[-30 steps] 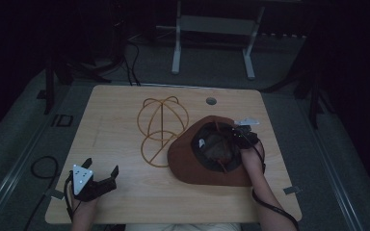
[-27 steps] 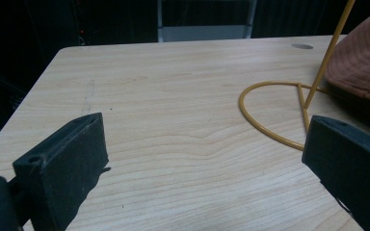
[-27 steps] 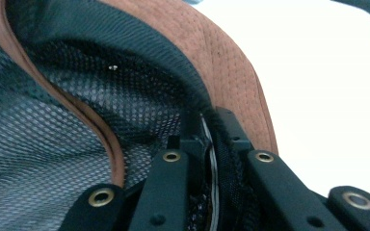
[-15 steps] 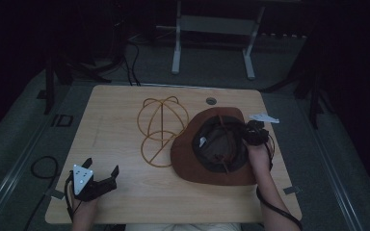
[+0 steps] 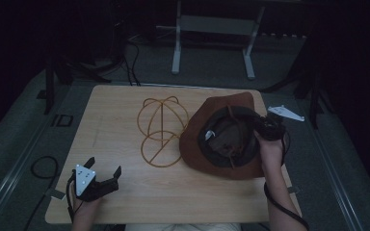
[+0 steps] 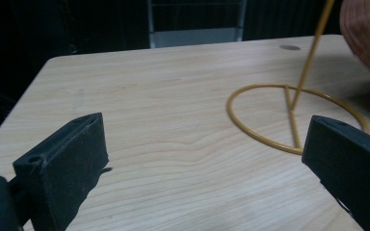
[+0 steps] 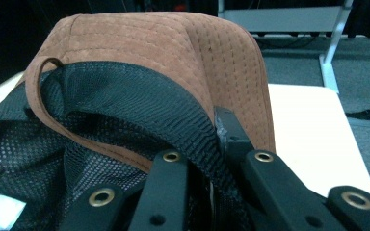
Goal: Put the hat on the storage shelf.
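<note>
Hat (image 5: 207,144), brown suede with a black mesh lining, sits on the right half of the table (image 5: 120,106), upside down and tilted, its far brim raised off the wood and its near brim low toward the front edge. Starting at the left: the left gripper (image 5: 107,181) rests near the front left corner, jaws spread wide with nothing between them; in the left gripper view bare wood shows between the two black jaws, so this hand looks parked and out of the way. Next, middle of the table: a yellow wire hat stand (image 5: 163,130), a flat ring base with a stem rising to a domed cage, standing upright just left of the hat and apparently touching or nearly touching its brim; I cannot tell which. Its place beside the hat suggests it is where the hat is meant to go. Right side: the right gripper (image 5: 261,126) is clenched on the hat's rim at the table's right edge; the right gripper view shows the jaws pinching the mesh band and suede together. Gripping at the rim gives leverage to lift and turn the hat crown-up, in my judgement the step under way. A white label (image 5: 210,134) shows inside the crown. Hat not yet on the stand.
</note>
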The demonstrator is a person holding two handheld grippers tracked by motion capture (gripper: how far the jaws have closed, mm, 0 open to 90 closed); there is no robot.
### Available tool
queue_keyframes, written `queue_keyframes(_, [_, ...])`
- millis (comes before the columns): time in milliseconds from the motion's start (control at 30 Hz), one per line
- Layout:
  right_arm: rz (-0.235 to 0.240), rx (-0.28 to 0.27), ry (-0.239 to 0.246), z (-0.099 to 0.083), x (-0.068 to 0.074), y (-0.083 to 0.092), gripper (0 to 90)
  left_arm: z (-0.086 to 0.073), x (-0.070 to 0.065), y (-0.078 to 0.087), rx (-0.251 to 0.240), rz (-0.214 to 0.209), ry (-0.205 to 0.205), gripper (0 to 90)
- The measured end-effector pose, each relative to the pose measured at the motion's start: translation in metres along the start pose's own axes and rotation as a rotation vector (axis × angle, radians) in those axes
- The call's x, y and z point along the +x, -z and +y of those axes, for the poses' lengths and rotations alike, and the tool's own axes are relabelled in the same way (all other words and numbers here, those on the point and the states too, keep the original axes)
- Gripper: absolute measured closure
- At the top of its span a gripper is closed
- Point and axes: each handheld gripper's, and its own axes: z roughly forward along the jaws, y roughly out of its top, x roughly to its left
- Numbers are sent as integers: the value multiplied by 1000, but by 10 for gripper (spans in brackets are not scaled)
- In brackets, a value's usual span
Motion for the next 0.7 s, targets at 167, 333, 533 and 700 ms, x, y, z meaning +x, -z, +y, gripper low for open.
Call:
queue_keyframes(167, [4,-38,-21,11,-6,13,841,8,-9,2,37,-40,-18,27])
queue_keyframes(333, [-4,-60,-11,21,-11,25,840,23,-18,8,43,-97,-60,27])
queue_keyframes(533, [-8,-60,-7,24,-13,29,841,52,-18,14,13,-133,-17,27])
queue_keyframes(700, [-9,-61,-14,24,-15,31,840,88,-24,21,-7,-162,-54,28])
